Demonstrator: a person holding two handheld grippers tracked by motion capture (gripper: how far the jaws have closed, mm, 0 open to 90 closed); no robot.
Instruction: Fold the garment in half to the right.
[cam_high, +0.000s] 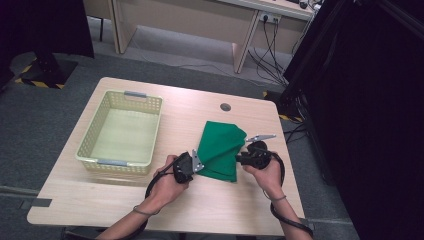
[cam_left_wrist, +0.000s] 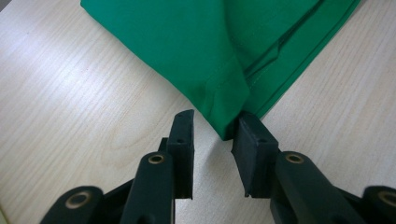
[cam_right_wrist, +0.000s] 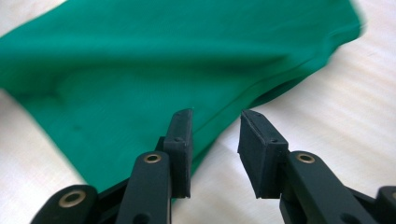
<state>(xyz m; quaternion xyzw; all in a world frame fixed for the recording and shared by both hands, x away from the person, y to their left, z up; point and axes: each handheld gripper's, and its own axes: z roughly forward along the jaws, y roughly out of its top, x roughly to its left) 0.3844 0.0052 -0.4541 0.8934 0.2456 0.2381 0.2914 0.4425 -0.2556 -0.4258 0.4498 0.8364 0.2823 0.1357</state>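
- Flanking the folded green cloth (cam_high: 221, 149) in the high view, the left tool (cam_high: 192, 166) sits at the cloth's near left edge and the right tool (cam_high: 245, 156) at its right edge, each held in a hand.
- In the left gripper view the left tool (cam_left_wrist: 212, 140) has its black jaws parted, with a corner of the green cloth (cam_left_wrist: 219, 56) reaching into the gap and touching the right jaw; nothing is clamped.
- In the right gripper view the right tool (cam_right_wrist: 215, 142) is likewise spread, its left jaw lying over the cloth's (cam_right_wrist: 154, 70) edge and its right jaw over bare wood; it grips nothing.
- The cloth lies flat on the light wooden bench (cam_high: 200, 210), right of centre.
- A pale yellow plastic lattice basket with grey handles (cam_high: 150, 127) stands on the bench's left half, apart from the cloth; its floor is bare, with nothing inside.
- A small round grey grommet (cam_high: 225, 107) sits in the bench top beyond the cloth.
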